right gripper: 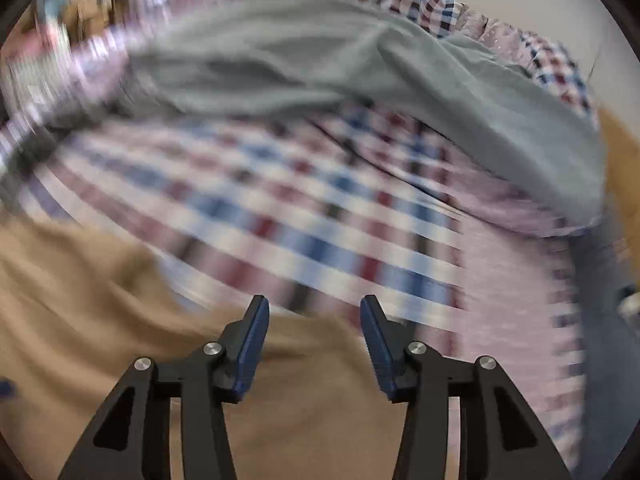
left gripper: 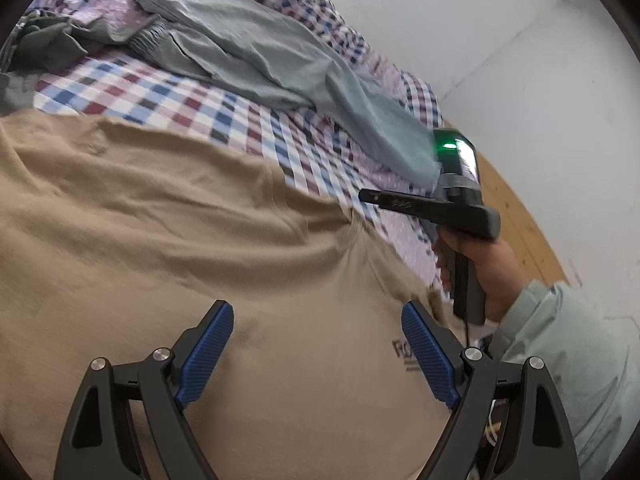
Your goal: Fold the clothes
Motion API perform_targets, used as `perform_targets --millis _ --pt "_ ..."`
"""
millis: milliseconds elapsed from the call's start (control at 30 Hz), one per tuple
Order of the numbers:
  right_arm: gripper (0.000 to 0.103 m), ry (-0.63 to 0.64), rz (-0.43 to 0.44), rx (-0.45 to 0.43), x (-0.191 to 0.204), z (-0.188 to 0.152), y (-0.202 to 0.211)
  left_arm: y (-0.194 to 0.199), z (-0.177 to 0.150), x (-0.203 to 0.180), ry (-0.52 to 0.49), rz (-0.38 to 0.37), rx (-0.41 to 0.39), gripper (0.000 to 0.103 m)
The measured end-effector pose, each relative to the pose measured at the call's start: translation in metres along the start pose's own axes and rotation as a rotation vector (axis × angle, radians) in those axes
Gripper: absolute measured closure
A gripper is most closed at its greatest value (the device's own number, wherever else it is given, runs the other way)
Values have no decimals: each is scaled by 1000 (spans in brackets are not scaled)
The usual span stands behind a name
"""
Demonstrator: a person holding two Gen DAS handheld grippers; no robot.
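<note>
Both claws gape wide and hold nothing, left gripper (left gripper: 316, 320) over the tan T-shirt (left gripper: 160, 220) spread on the checked bedsheet (left gripper: 168, 96), right gripper (right gripper: 314, 316) at its edge, so each should pinch a hem corner squarely, I judge, before folding.

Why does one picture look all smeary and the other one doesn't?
The right wrist view is smeared by motion: the checked sheet streaks into stripes. The left wrist view is mostly sharp, showing the tan shirt clearly, though edges bend from the fisheye lens.
</note>
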State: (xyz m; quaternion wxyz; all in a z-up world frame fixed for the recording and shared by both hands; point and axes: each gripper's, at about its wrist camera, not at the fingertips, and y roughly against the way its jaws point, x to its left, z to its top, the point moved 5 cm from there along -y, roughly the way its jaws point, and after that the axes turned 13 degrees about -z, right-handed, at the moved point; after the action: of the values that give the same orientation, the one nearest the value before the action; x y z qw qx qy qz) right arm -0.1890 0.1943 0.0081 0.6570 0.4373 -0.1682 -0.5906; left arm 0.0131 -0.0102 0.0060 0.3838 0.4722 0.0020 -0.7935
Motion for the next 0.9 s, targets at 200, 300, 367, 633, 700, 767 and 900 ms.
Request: perform_targets --millis 200,300,367,633,700,767,900 --pt "52 3 191 20 77 13 7 29 40 15 -28 114 -72 14" --pt "52 38 213 48 107 15 -7 56 66 42 -3 211 -130 14" --pt "52 40 218 68 120 14 -16 73 75 65 69 232 -174 14" --pt "99 205 168 50 156 7 -22 78 71 101 197 251 -173 14" --pt "98 279 103 16 168 8 -18 81 70 102 206 243 -179 14" --pt "98 276 45 -28 167 17 -11 83 70 102 215 235 -185 14" --pt "98 271 -69 -114 167 34 2 85 69 103 227 222 -187 14"
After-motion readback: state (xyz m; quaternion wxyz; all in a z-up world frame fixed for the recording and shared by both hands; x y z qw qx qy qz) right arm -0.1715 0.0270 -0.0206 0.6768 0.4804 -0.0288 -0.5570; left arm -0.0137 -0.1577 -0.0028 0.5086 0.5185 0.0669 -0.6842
